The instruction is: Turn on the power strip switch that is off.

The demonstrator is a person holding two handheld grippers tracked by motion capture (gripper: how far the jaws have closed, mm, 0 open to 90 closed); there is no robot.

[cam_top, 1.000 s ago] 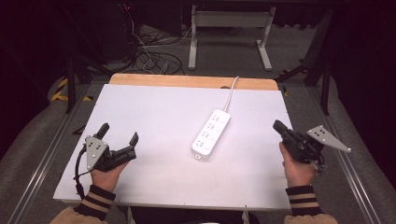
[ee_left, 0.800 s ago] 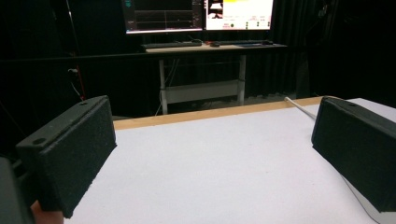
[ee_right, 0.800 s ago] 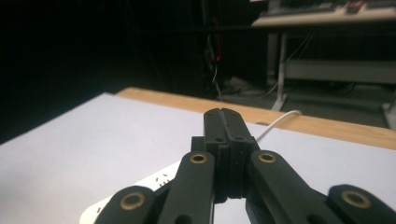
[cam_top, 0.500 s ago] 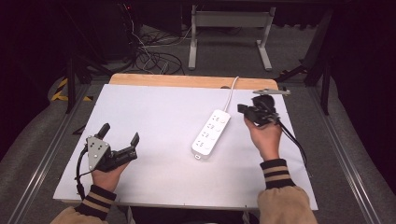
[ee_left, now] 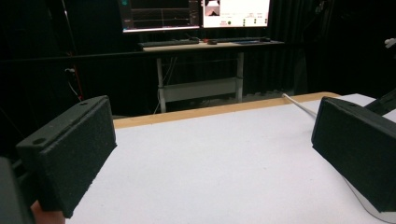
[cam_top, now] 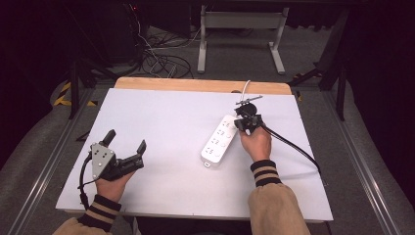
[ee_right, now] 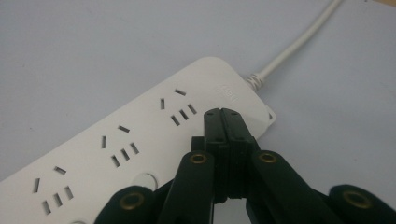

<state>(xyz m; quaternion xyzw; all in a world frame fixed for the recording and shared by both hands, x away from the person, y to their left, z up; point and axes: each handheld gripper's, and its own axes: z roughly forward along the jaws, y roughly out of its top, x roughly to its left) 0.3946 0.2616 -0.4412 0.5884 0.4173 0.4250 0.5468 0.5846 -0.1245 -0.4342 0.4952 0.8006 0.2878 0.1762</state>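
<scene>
Right gripper (cam_top: 243, 123), jaws pressed together and empty, has swung in from the table's edge onto the power strip (cam_top: 220, 140)'s cord end, apparently about to press its switch.

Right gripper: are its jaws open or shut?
Shut. The right gripper shows its jaws pressed together with nothing between, over the power strip.

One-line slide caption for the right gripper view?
Shut right gripper poised over the cable end of a white power strip on the table.
</scene>
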